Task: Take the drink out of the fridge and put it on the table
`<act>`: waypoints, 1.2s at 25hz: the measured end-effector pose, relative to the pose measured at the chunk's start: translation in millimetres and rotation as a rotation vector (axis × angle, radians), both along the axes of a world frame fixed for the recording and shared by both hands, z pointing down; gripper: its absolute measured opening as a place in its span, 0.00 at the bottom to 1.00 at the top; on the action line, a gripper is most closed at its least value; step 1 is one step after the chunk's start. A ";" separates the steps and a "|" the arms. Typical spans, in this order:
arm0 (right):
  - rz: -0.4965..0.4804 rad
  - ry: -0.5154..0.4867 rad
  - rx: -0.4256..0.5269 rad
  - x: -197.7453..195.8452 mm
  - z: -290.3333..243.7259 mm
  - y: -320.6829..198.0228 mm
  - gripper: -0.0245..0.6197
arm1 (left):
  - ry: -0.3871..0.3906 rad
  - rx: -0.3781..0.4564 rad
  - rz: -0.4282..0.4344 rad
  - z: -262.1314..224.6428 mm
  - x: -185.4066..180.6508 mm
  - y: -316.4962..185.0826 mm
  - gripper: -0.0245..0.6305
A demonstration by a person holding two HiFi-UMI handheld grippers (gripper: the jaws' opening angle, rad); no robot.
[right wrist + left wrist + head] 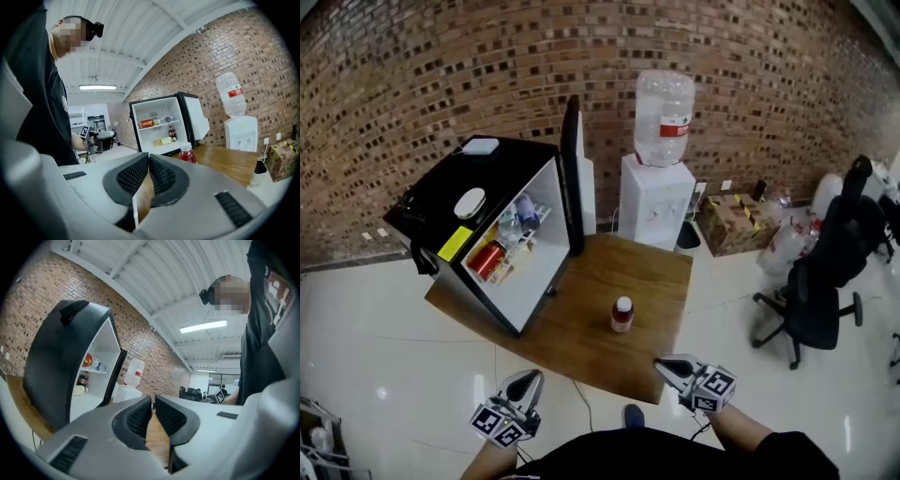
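Two tools, both empty. Leftmost, open fridge [478, 216] on the table [581, 347]; next, left gripper [525, 380], jaws closed to a sliver; then red drink [622, 314] upright mid-table, outside the fridge; last, right gripper [667, 366], jaws pressed together.

Red drink bottle [622, 314], white cap, upright on wooden table [581, 349]; black fridge [431, 192] door open.

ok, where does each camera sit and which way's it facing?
Head view: head-mounted, steeply down on table, open fridge, drink bottle; left gripper, right gripper, forearms below.
Left gripper view: on left gripper, facing fridge's side; shut jaws, torso right.
Right gripper view: on right gripper, facing fridge front, bottle; shut jaws, torso left.
Shared: fridge, water dispenser in all.
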State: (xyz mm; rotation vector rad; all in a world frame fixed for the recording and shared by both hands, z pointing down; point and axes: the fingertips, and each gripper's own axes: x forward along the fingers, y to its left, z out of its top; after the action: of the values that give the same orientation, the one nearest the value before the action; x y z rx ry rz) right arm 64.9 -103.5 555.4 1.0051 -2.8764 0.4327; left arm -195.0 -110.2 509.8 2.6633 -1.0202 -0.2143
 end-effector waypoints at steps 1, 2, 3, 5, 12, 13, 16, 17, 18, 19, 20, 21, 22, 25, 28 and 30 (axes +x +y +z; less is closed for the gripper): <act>0.013 0.004 0.001 -14.7 -8.5 16.2 0.04 | 0.003 -0.015 0.015 -2.2 -15.9 17.0 0.04; 0.030 -0.002 0.000 -28.8 -17.9 32.0 0.04 | 0.009 -0.031 0.039 -5.8 -30.6 34.7 0.04; 0.047 -0.015 -0.005 -42.6 -27.1 46.4 0.04 | 0.016 -0.048 0.068 -10.5 -44.3 51.6 0.04; 0.066 -0.038 -0.020 -67.7 -40.9 69.2 0.04 | 0.026 -0.081 0.120 -18.1 -67.2 78.6 0.04; 0.057 -0.034 -0.046 -104.3 -74.1 121.1 0.04 | 0.033 -0.113 0.183 -32.7 -96.5 138.7 0.04; 0.050 -0.032 -0.046 -104.2 -77.1 126.9 0.04 | 0.024 -0.099 0.187 -38.4 -95.5 144.9 0.04; 0.026 -0.028 -0.042 -97.3 -84.4 144.2 0.04 | 0.020 -0.078 0.183 -54.1 -85.0 162.1 0.04; 0.016 -0.028 -0.040 -93.8 -85.6 151.3 0.04 | 0.021 -0.078 0.177 -56.5 -80.2 167.6 0.04; 0.005 -0.029 -0.038 -89.2 -86.3 158.3 0.04 | 0.021 -0.079 0.170 -57.9 -74.2 172.5 0.04; -0.008 -0.031 -0.034 -82.7 -86.8 164.4 0.04 | 0.019 -0.078 0.164 -58.9 -66.3 176.9 0.04; -0.020 -0.036 -0.030 -73.9 -86.9 169.6 0.04 | 0.015 -0.074 0.156 -59.8 -56.2 180.8 0.04; -0.031 -0.044 -0.027 -63.0 -86.5 174.3 0.04 | 0.011 -0.071 0.147 -61.0 -43.8 184.6 0.04; -0.041 -0.053 -0.024 -50.9 -85.5 179.3 0.04 | 0.008 -0.070 0.138 -63.4 -28.7 189.0 0.04; -0.090 -0.074 -0.022 -15.0 -76.0 200.6 0.04 | 0.020 -0.080 0.117 -70.1 24.8 208.4 0.04; -0.161 -0.084 -0.029 13.3 -60.6 221.1 0.04 | 0.053 -0.090 0.115 -69.6 77.1 225.8 0.04; -0.191 -0.086 -0.040 28.2 -50.2 228.7 0.04 | 0.055 -0.095 0.126 -66.9 104.8 232.2 0.04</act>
State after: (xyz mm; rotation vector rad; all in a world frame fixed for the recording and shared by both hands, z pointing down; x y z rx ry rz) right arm 93.2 125.1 505.2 0.7136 -2.9888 0.5282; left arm -90.2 122.0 442.9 2.6092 -0.8210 -0.2058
